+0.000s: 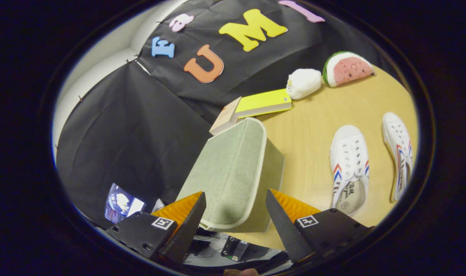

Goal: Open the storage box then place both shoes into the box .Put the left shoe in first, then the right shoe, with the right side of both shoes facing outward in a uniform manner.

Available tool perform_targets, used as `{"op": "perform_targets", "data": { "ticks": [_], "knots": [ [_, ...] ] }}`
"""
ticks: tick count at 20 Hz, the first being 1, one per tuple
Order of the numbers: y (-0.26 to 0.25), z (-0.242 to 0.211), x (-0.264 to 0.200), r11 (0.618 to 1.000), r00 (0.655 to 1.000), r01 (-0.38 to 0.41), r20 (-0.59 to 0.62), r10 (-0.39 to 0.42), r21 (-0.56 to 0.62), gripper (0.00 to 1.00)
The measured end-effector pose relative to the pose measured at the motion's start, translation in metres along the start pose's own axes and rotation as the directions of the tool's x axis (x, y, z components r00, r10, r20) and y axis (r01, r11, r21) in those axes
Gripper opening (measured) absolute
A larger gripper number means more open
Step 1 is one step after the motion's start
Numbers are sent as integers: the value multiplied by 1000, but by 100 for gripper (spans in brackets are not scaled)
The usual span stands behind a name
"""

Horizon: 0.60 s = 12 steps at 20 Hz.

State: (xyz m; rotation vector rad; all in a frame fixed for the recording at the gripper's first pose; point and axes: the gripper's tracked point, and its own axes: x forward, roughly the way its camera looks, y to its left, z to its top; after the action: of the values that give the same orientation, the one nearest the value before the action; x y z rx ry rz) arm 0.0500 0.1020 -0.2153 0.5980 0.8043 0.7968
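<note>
The gripper (pixel 236 201) is spread wide, grasping nothing; the lidded green storage box (pixel 233 168) sits between and just beyond its fingers on the wooden table (pixel 309 130); two white shoes (pixel 350 165) (pixel 399 153) lie apart beside it.

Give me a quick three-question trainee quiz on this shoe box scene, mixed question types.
1. True or false: both white shoes already lie inside the green storage box.
2. Multiple choice: the gripper is A) shut on a shoe, B) open with the box's near end between its fingers, C) shut on the yellow book.
3. Fill in: beyond the shoes, near the booth wall, sit a white plush and a ____ slice plush.

Key: 1 false, both shoes lie on the table beside the box; 2 B; 3 watermelon.
</note>
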Motion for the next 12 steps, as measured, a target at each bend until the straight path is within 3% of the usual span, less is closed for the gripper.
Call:
{"op": "perform_targets", "data": {
  "ticks": [4,9,11,12],
  "knots": [
    [-8,1,21,991,996,-59,-63,67,118,100],
    [1,6,39,954,980,-141,-96,172,264,100],
    [8,8,40,950,976,-154,-105,188,270,98],
    [8,7,39,954,979,-144,-106,177,264,91]
  ]
}}
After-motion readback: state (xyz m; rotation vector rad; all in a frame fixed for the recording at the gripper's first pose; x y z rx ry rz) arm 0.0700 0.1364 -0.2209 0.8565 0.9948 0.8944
